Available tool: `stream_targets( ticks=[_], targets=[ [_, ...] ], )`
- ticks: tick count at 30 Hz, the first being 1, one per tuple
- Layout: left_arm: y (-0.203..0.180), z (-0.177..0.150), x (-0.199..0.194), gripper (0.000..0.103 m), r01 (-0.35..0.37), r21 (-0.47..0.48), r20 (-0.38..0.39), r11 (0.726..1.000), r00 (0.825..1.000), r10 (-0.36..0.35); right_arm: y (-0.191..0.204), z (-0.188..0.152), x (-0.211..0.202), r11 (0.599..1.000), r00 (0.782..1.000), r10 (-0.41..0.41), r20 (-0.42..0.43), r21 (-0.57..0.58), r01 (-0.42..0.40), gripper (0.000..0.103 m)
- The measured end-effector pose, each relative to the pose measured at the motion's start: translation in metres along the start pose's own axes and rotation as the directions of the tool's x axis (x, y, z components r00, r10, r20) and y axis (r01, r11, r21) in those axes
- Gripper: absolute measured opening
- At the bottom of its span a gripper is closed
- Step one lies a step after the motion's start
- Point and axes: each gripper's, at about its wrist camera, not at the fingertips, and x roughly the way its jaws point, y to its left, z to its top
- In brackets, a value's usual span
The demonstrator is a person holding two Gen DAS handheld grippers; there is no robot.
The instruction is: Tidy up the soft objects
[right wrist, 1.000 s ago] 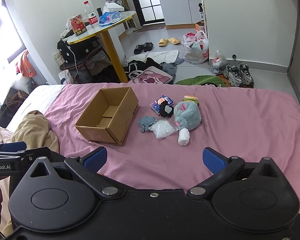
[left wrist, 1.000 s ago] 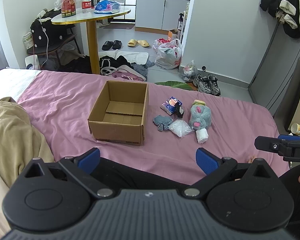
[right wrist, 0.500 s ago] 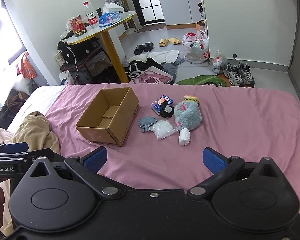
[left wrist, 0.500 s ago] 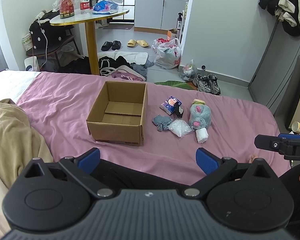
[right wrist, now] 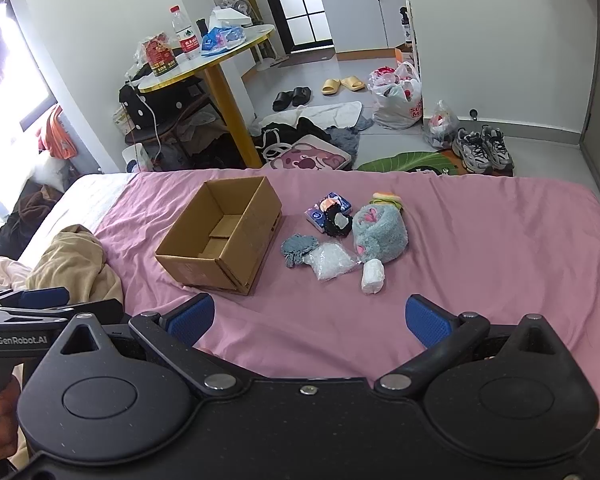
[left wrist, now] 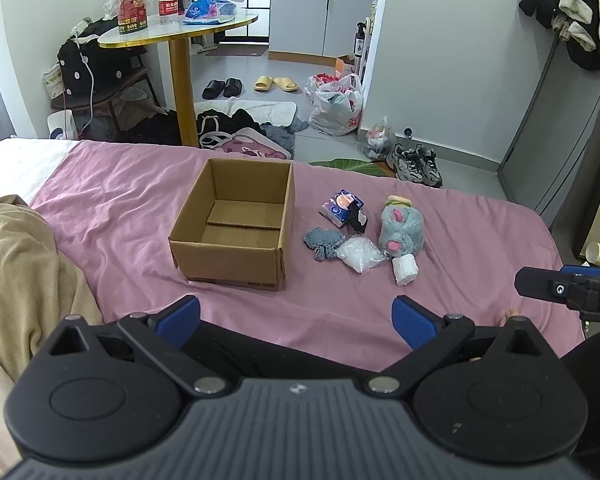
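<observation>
Left hand-held gripper (left wrist: pixel 296 316) released, jaws wide, nothing between them; right hand-held gripper (right wrist: pixel 310 318) likewise spread and empty. Change over the last second: slight only. In the left wrist view the cardboard box (left wrist: pixel 236 224) and the pile have drifted marginally, with no approach of note; the right view is nearly static. Judgement: sorting not yet begun, box empty. Outward: both grippers hang above the near edge of the pink bed sheet (left wrist: pixel 112 200), well apart from the items. Beside the box, to its right, lie a grey knitted piece (left wrist: pixel 324 242), clear plastic bag (left wrist: pixel 360 254), white roll (left wrist: pixel 405 269), grey plush toy (left wrist: pixel 402 226), tissue pack (left wrist: pixel 340 208).
</observation>
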Motion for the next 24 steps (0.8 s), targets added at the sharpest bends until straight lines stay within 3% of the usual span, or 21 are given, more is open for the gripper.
stream_targets(
  ticks=[10, 24],
  targets=[
    [-0.006, 0.004, 0.019, 0.101, 0.002, -0.006, -0.005, 1.0, 1.0, -0.002, -0.003, 0.003, 0.006, 1.0, 1.0, -0.004, 0.005, 0.001, 0.004, 0.103],
    [-0.015, 0.016, 0.069, 0.099, 0.028, -0.062, 0.002, 0.998, 1.0, -0.028, -0.041, 0.005, 0.052, 0.998, 1.0, -0.018, -0.017, 0.06, 0.019, 0.101]
  ],
)
